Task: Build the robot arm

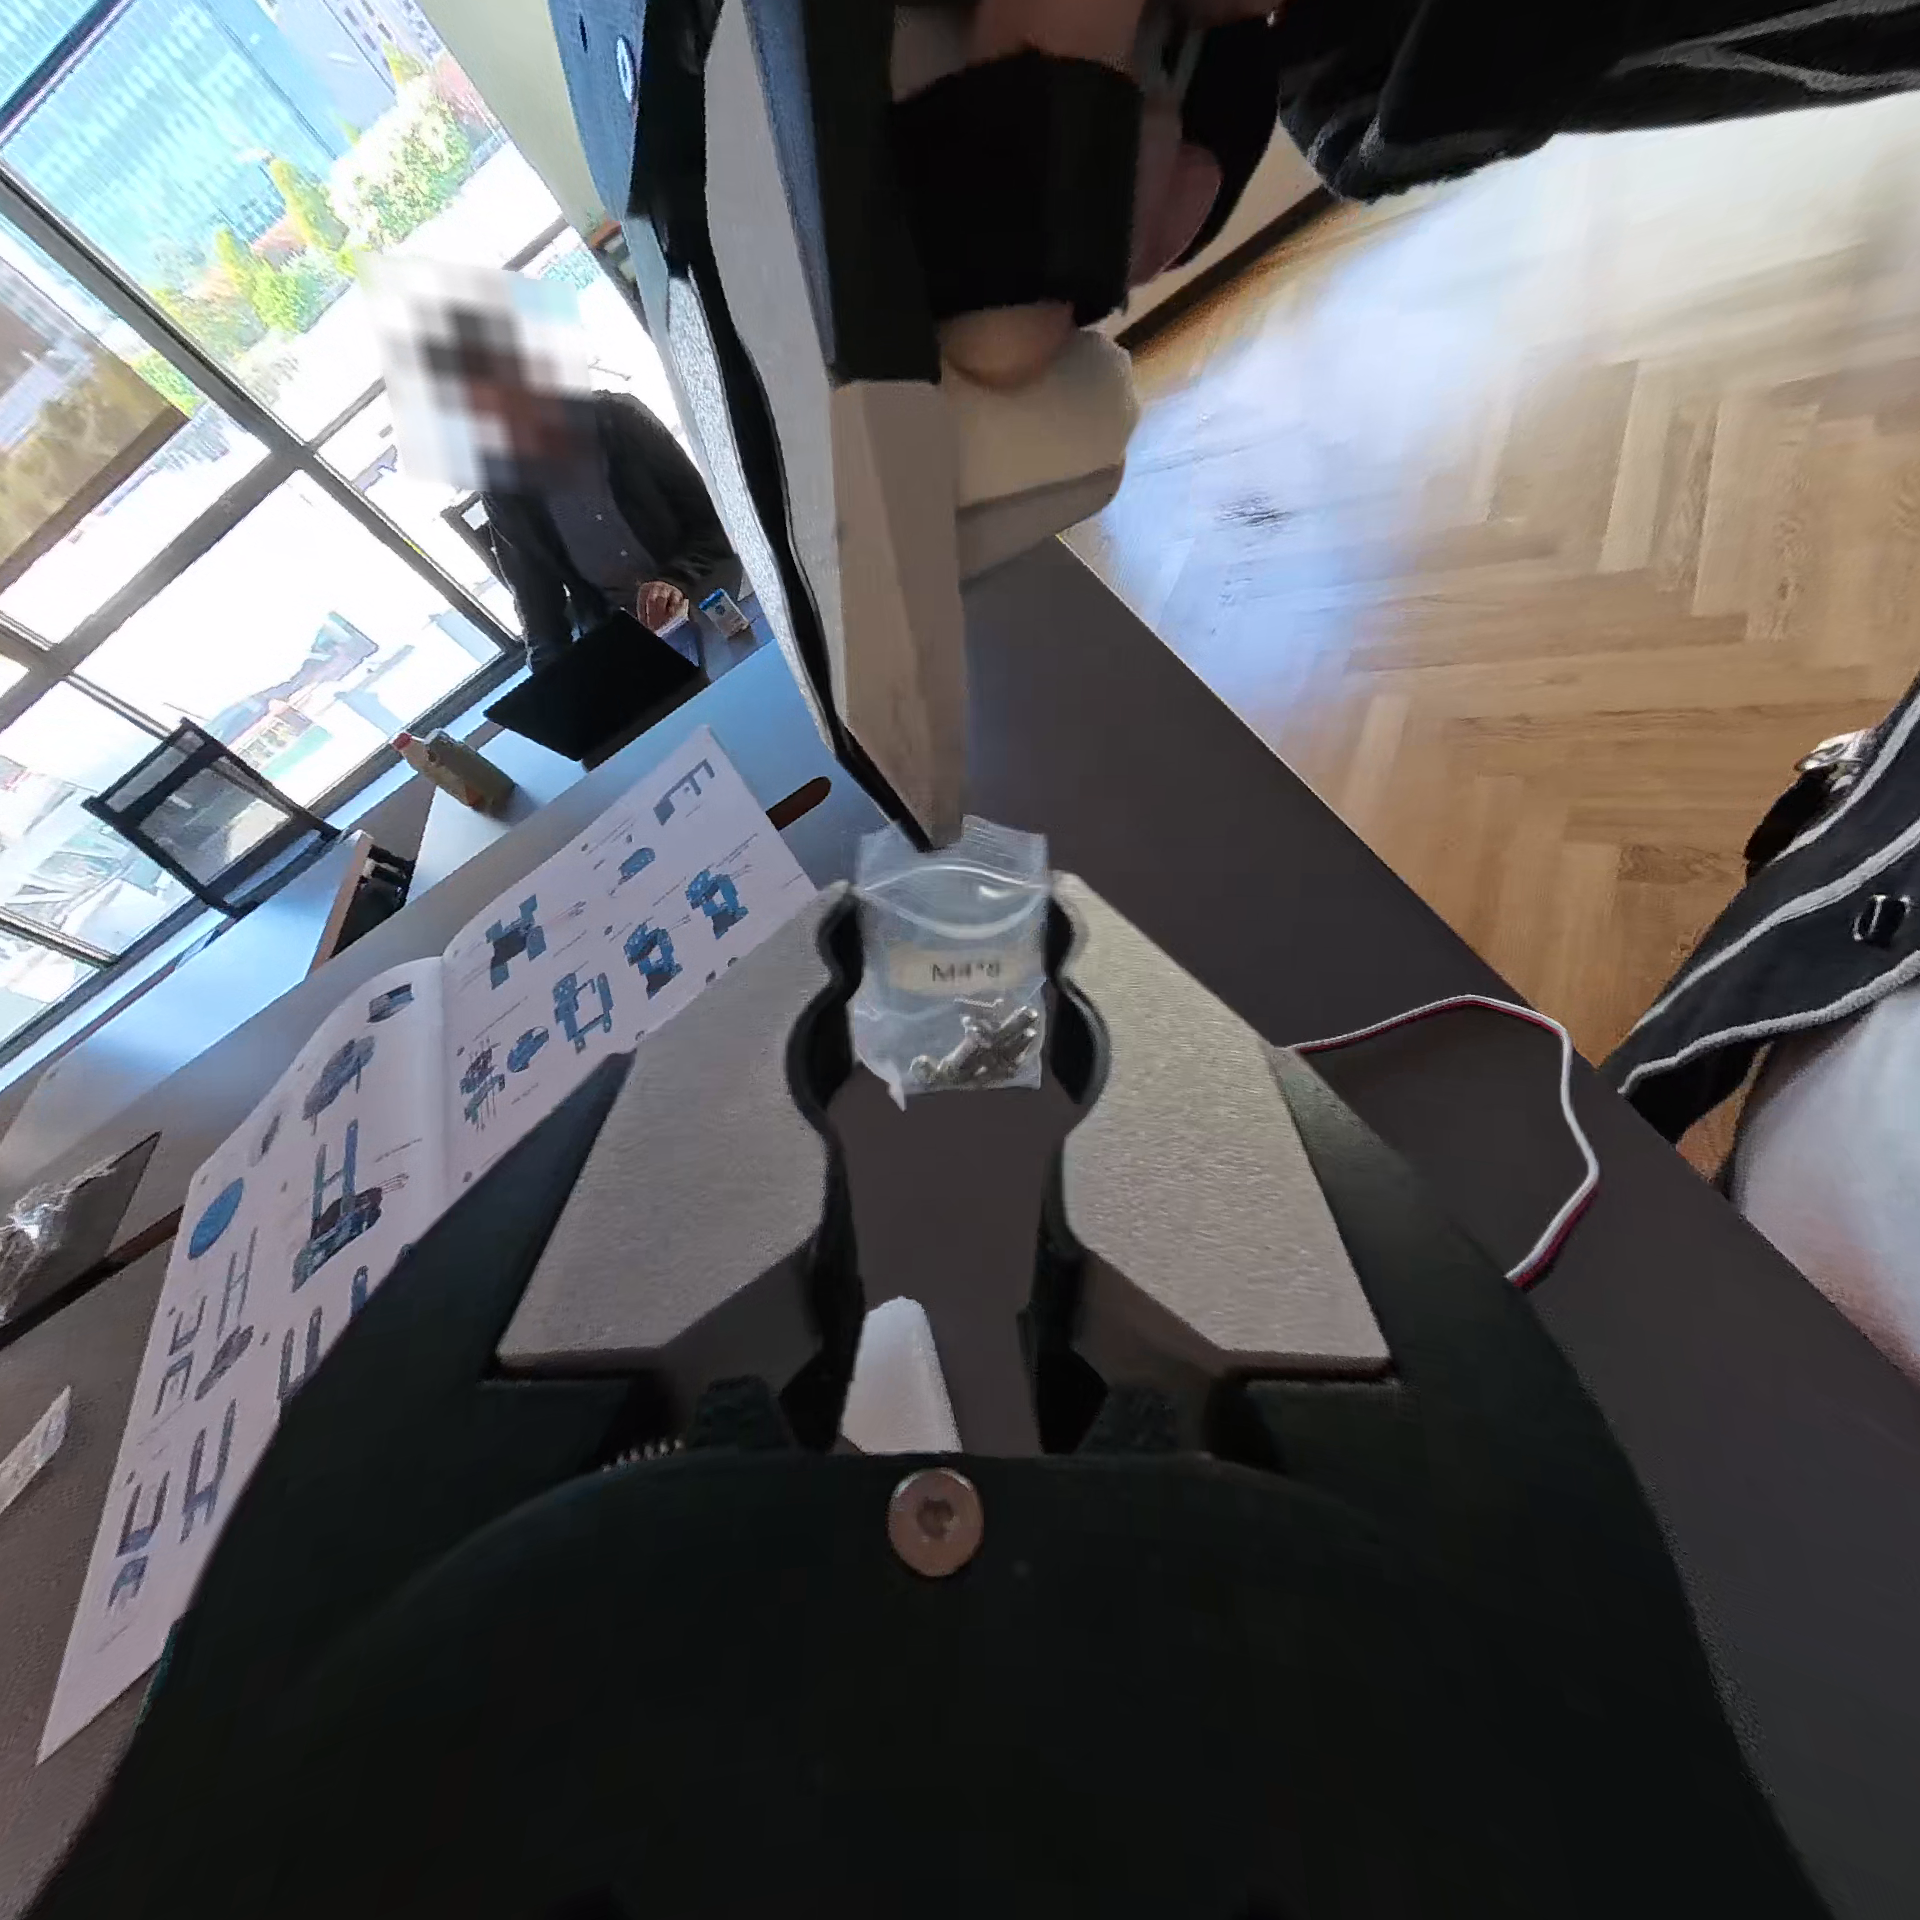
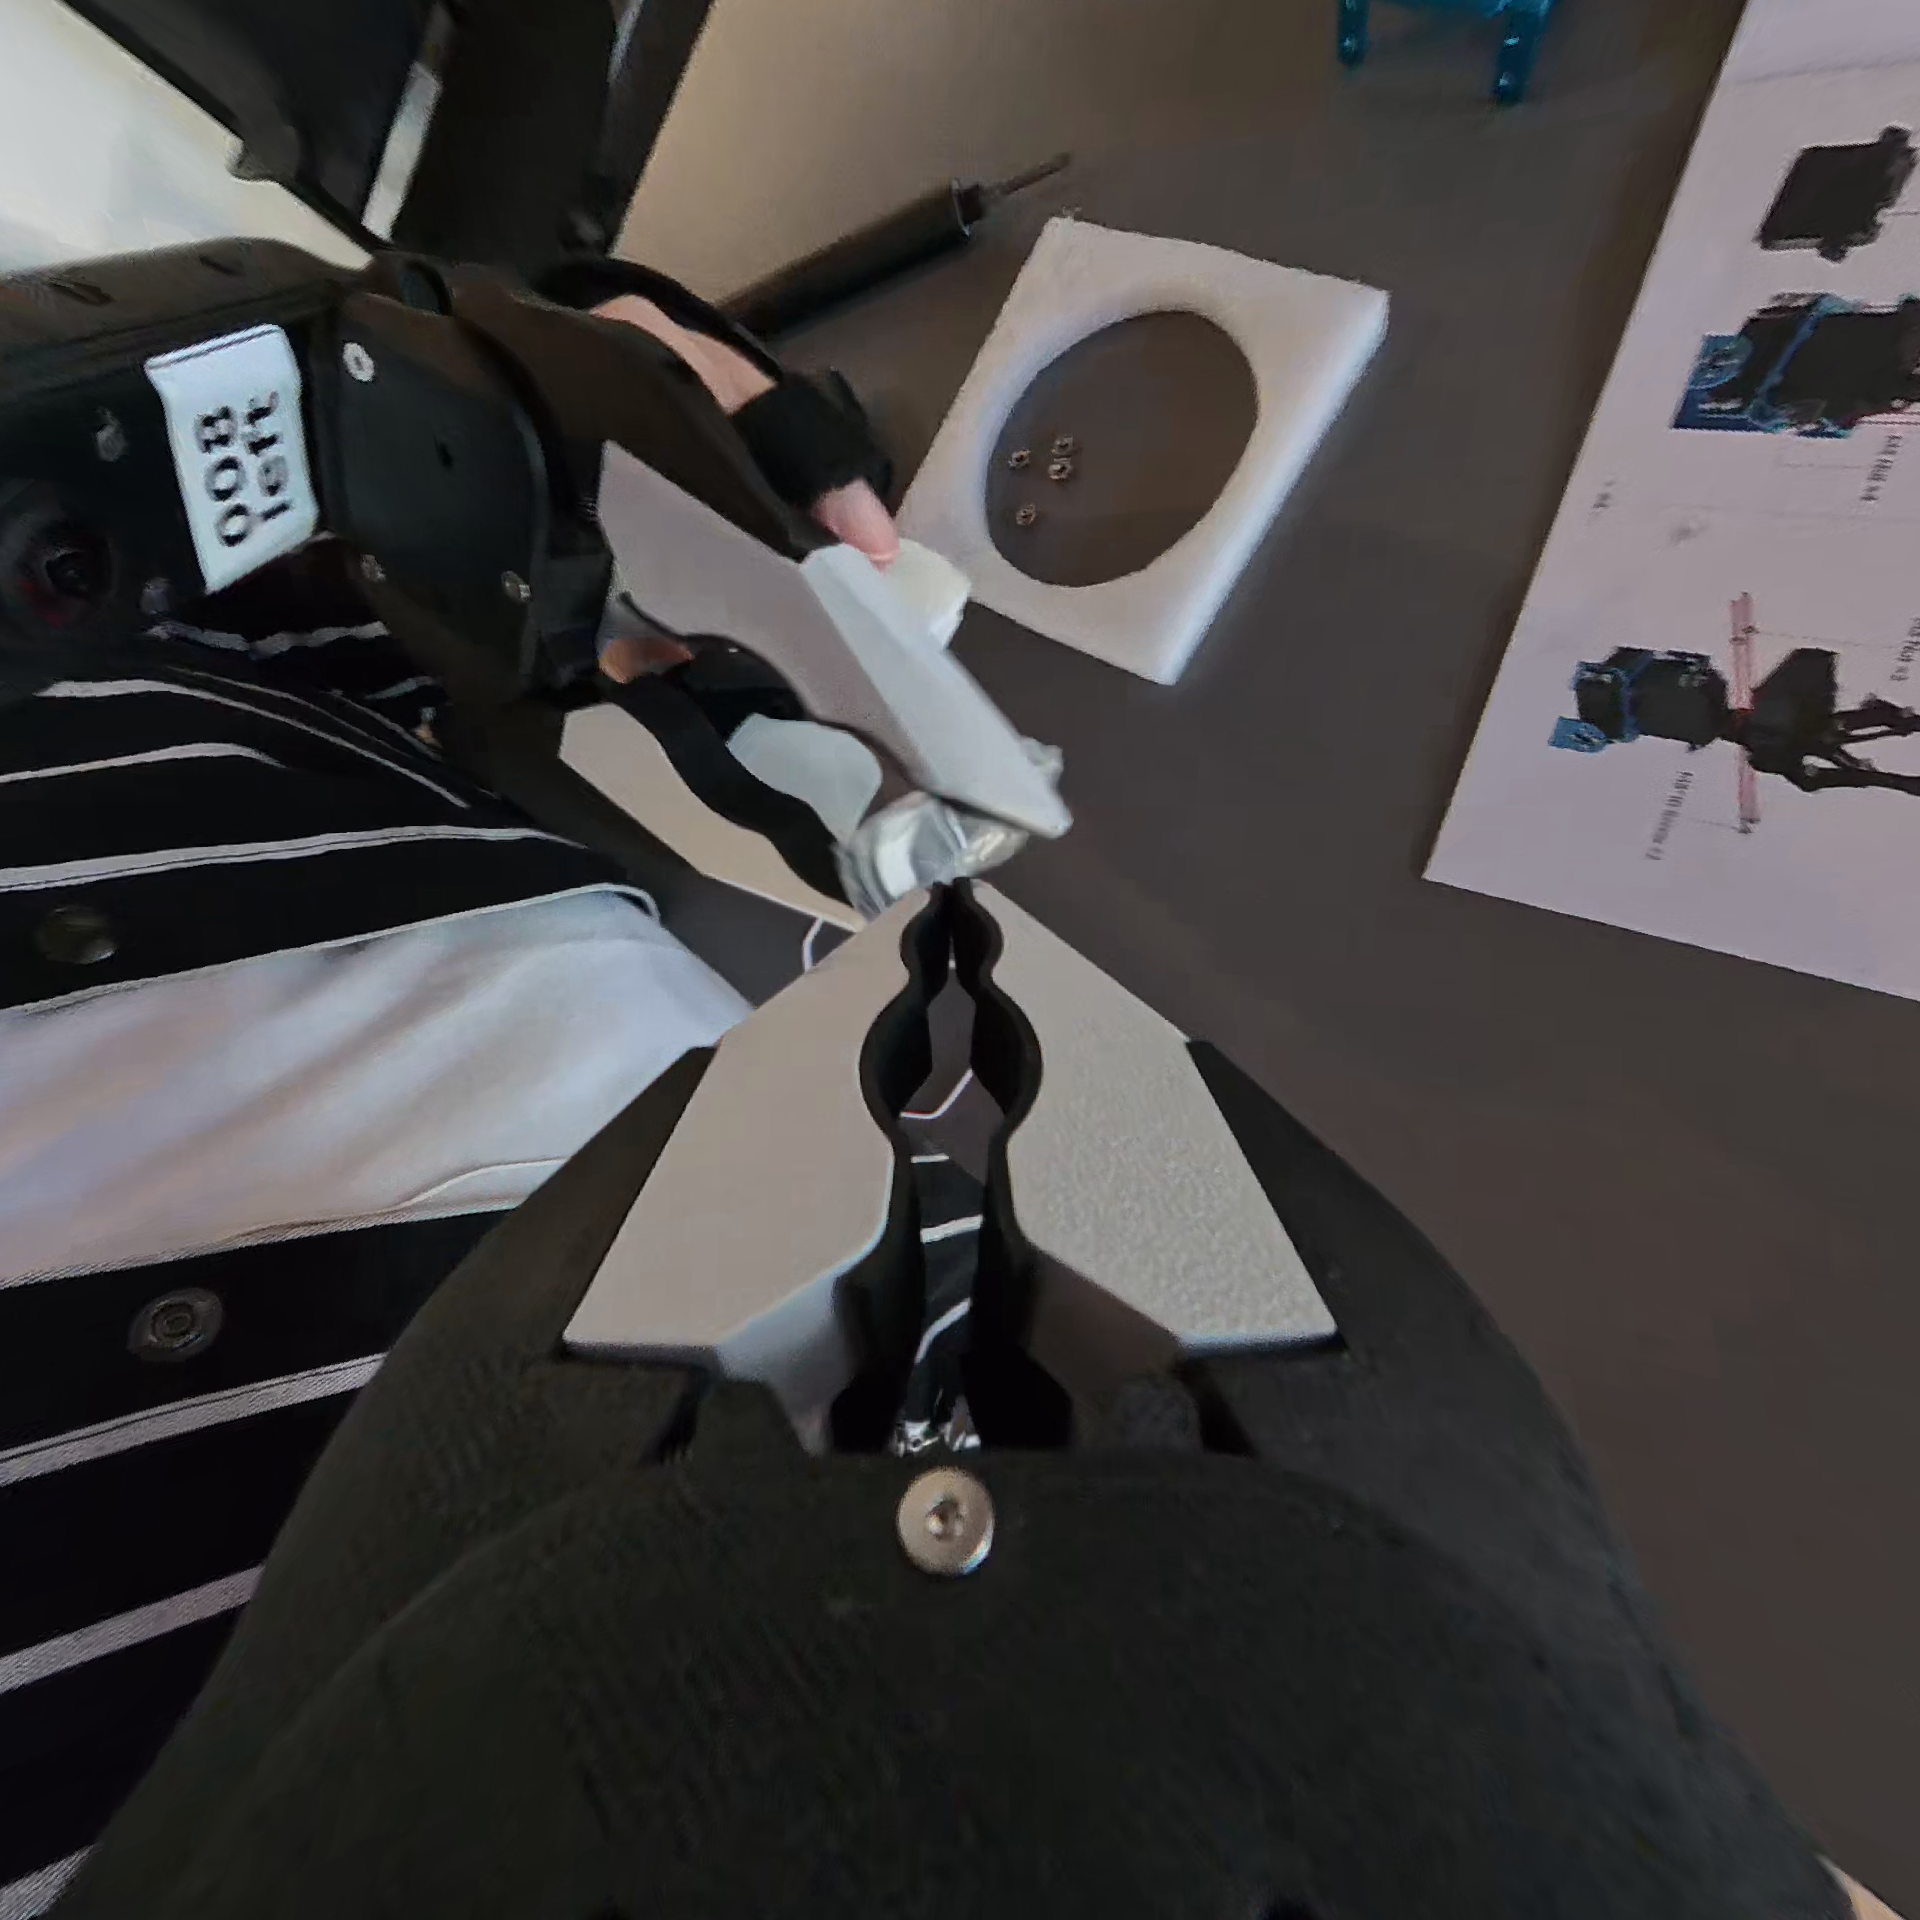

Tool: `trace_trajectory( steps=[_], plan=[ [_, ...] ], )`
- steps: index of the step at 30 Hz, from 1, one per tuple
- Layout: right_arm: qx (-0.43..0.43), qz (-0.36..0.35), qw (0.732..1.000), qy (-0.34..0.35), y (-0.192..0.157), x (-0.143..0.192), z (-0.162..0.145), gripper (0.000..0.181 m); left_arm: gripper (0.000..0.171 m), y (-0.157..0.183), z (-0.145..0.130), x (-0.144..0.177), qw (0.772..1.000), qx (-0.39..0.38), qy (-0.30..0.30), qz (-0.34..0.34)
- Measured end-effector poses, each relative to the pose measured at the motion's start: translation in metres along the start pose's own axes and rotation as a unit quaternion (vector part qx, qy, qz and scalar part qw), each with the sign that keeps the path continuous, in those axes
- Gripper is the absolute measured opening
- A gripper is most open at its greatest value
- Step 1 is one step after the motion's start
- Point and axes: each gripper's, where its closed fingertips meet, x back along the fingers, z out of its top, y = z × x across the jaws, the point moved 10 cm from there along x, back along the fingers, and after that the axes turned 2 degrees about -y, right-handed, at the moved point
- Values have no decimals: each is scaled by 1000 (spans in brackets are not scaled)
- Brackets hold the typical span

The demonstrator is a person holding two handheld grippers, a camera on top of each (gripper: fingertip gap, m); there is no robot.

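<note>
1. A small clear zip bag (image 1: 948,987) holding several small metal screws (image 1: 977,1051) is gripped at its sides between the tips of the left gripper (image 1: 948,966), which is clenched on it above the dark table (image 1: 1299,935).
2. The top edge of the bag is pinched by the right gripper (image 1: 925,831), which reaches down from above in the left wrist view; in the right wrist view its own fingertips (image 2: 954,896) are seen pressed together on the crumpled plastic (image 2: 925,847).
3. Each gripper is held by a hand in a black fingerless glove (image 2: 810,436).
4. One open instruction booklet (image 1: 436,1091) with blue and black diagrams lies on the table, to the left in the left wrist view.
5. One square white foam piece (image 2: 1143,436) with a round cut-out lies on the table; four small nuts (image 2: 1044,473) are counted inside the hole.
6. One dark cylindrical tool (image 2: 862,260) lies beyond the foam, and a blue metal part (image 2: 1444,42) is partly seen at the top edge.
7. One red, white and black wire (image 1: 1558,1164) trails near the table's edge.
8. A person (image 1: 603,520) is seated at a farther table with a dark laptop (image 1: 592,686); a bottle (image 1: 457,769) lies nearby.
9. The room has herringbone wood flooring (image 1: 1507,623) and large windows (image 1: 156,416).
</note>
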Motion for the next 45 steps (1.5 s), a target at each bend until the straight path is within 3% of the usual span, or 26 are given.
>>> trace_trajectory(
  steps=[2,8,10,11,13,15,19,22,26,31,35,37,40,43,45],
  plan=[
    [-5,-11,1000,3,2,1,2,0,24,-2,-1,1,1000,15,-1,3],
    [-24,-17,998,53,12,-6,3,1,25,-9,-5,-2,999,31,-35,28],
    [-48,7,996,72,17,-12,0,25,25,-10,-6,-2,998,37,-42,31],
    [-60,22,995,76,19,-16,-3,27,25,-10,-6,-2,998,41,-42,31],
    [-84,54,991,86,24,-25,-7,24,25,-10,-6,-2,998,46,-40,27],
    [-102,87,986,102,26,-32,-9,3,27,-9,-6,-3,998,45,-41,21],
    [-110,91,984,110,27,-38,-12,0,27,-8,-8,-3,997,59,-57,14],
    [-77,114,980,147,24,-33,-9,17,24,-12,-8,4,994,95,-45,16],
    [11,173,945,278,28,-17,-15,51,23,-22,-12,14,982,186,-16,-11],
    [123,162,904,376,28,-30,-35,65,24,-32,-9,27,952,287,62,-82],
    [107,203,897,378,23,-52,-29,70,25,-36,-4,28,940,319,80,-96],
    [101,207,894,385,21,-58,-25,68,25,-37,-3,25,936,334,69,-88],
    [109,175,900,383,19,-61,-24,47,20,-37,-3,22,929,356,60,-81],
    [95,201,895,386,22,-61,-27,18,20,-39,-3,23,919,379,70,-83],
    [82,210,892,390,25,-61,-28,14,22,-40,-4,23,909,400,73,-90]
  ],
)
